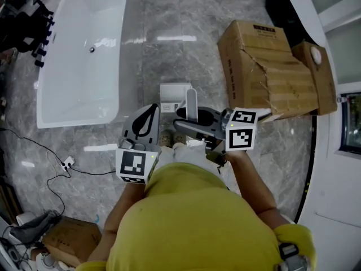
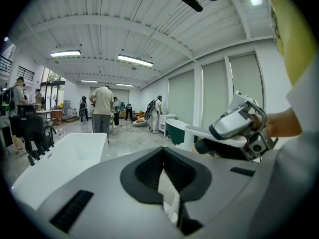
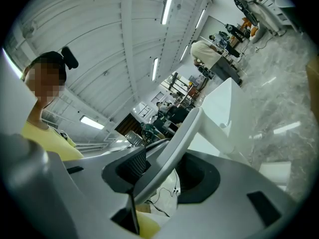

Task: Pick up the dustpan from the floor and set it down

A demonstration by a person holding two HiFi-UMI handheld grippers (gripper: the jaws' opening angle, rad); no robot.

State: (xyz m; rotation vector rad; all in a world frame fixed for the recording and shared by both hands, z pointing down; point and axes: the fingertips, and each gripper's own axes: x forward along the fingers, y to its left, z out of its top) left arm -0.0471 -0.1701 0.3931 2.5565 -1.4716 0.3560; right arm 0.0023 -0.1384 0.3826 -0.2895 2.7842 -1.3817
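Observation:
The white dustpan shows in the head view just ahead of my feet, its long handle running back toward me. My right gripper is shut on that handle, and in the right gripper view the white handle passes slantwise between the jaws of the right gripper. My left gripper hovers beside it on the left, apart from the dustpan. Its tips meet with nothing in them. From the left gripper view I see the right gripper clamped on the white handle.
A white bathtub lies at the left on the grey marble floor. A torn cardboard box stands at the right. Cables and a power strip trail at the lower left by a small box. Several people stand far off.

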